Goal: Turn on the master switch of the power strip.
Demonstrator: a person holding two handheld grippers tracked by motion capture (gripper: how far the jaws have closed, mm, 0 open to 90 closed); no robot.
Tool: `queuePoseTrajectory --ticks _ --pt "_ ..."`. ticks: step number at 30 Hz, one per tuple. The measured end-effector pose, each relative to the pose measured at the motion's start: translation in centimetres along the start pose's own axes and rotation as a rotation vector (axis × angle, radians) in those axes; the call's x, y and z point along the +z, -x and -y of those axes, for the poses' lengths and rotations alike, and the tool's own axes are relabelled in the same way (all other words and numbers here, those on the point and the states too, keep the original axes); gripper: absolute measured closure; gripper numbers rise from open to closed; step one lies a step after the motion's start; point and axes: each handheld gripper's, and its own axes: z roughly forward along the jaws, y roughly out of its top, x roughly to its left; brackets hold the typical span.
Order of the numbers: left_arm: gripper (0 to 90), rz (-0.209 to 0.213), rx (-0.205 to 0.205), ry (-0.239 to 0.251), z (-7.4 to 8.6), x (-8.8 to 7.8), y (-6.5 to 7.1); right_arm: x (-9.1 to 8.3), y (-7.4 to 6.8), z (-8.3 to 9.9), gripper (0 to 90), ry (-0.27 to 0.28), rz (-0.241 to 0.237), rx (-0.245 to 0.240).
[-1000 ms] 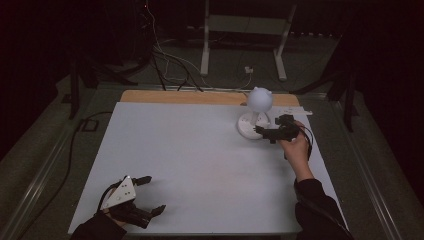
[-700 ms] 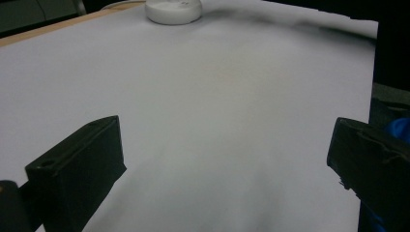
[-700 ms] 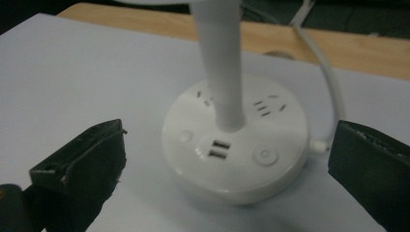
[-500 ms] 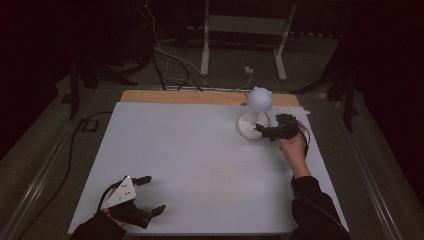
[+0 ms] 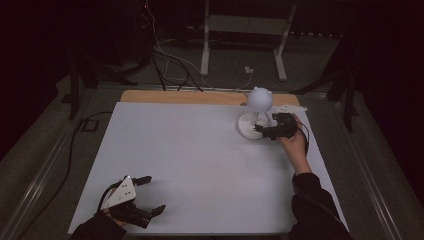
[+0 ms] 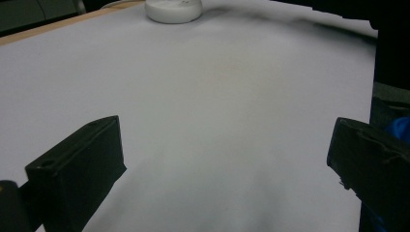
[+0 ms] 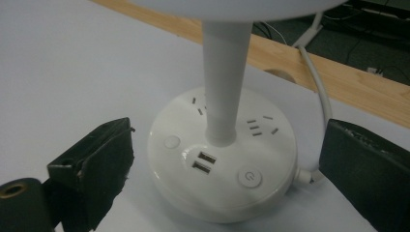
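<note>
From the high view you have one white lamp (image 5: 256,112) at the far right of the white table (image 5: 190,160), and two grippers. Your right gripper (image 5: 267,131) sits at the lamp's round base; your left gripper (image 5: 150,195) rests near the front left corner, jaws wide, well apart from the lamp

In the left gripper view, bare table lies between your spread jaws, the lamp base (image 6: 174,9) far ahead

In the right gripper view, your jaws stand wide either side of the base (image 7: 222,164), not touching; two USB ports (image 7: 203,162), two buttons, its white cord (image 7: 316,92) by the right jaw
</note>
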Motion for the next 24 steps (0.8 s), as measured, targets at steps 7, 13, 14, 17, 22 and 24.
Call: queuePoseTrajectory --ticks 7,13,14,17,22,24 --pt "0.2 -0.002 -0.003 0.002 0.0 0.0 0.0 0.6 0.1 0.4 14.1 -0.043 -0.023 0.019" --pt "0.2 -0.001 -0.002 -0.001 0.0 0.0 0.0 0.9 0.3 0.9 26.6 -0.053 0.01 0.036" --pt "0.2 -0.002 -0.002 0.0 0.0 0.0 0.0 0.9 0.3 1.0 30.7 -0.052 0.032 0.038" --pt "0.2 -0.001 -0.002 -0.001 0.0 0.0 0.0 1.0 0.5 1.2 35.1 -0.057 0.04 0.05" --pt "0.2 0.0 -0.002 -0.003 0.0 0.0 0.0 0.9 0.6 1.3 50.9 -0.058 0.055 0.04" --pt "0.2 0.0 -0.002 -0.003 0.0 0.0 0.0 0.8 0.7 1.3 55.5 -0.05 0.059 0.034"
